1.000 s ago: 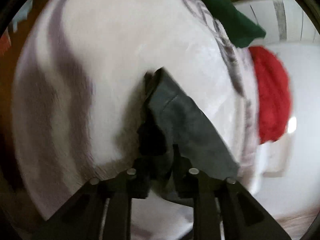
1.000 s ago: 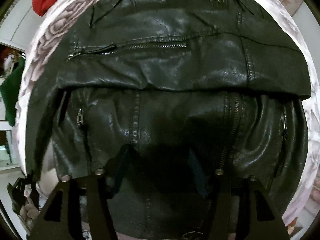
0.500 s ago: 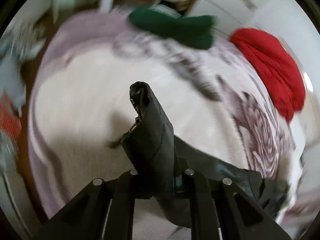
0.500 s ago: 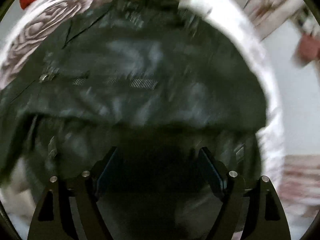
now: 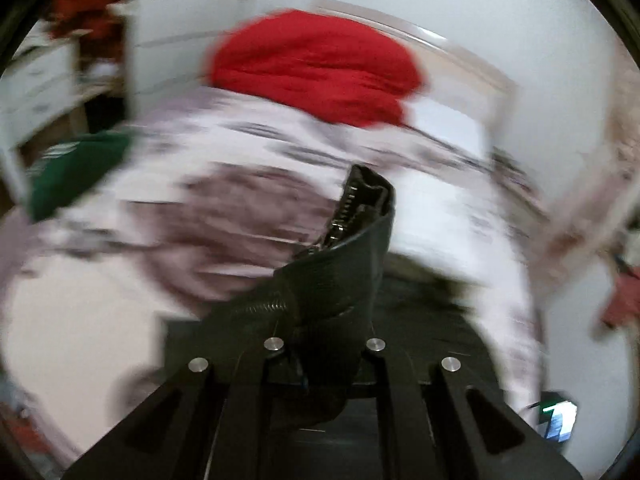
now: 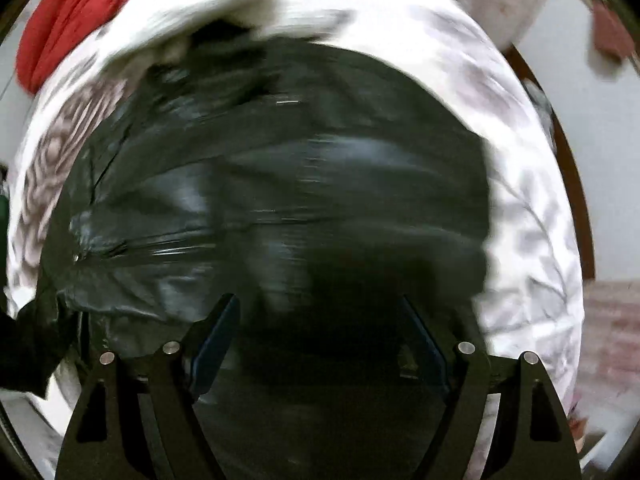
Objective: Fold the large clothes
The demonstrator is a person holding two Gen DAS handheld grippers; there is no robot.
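Observation:
A black leather jacket (image 6: 280, 208) lies spread on a bed with a white, rose-print cover (image 6: 532, 216). My left gripper (image 5: 324, 356) is shut on a zippered edge of the jacket (image 5: 344, 264) and holds it lifted above the bed. My right gripper (image 6: 320, 340) is open and empty, its fingers apart just over the jacket's near part. Both views are blurred by motion.
A red garment (image 5: 316, 68) lies at the bed's far end and shows at the top left of the right wrist view (image 6: 68, 20). A green garment (image 5: 76, 172) lies at the left. White walls and furniture stand behind. A wooden bed edge (image 6: 568, 168) runs on the right.
My left gripper has swung round with the jacket edge, so the red garment now sits ahead. My right gripper has opened wider and drawn back over the jacket.

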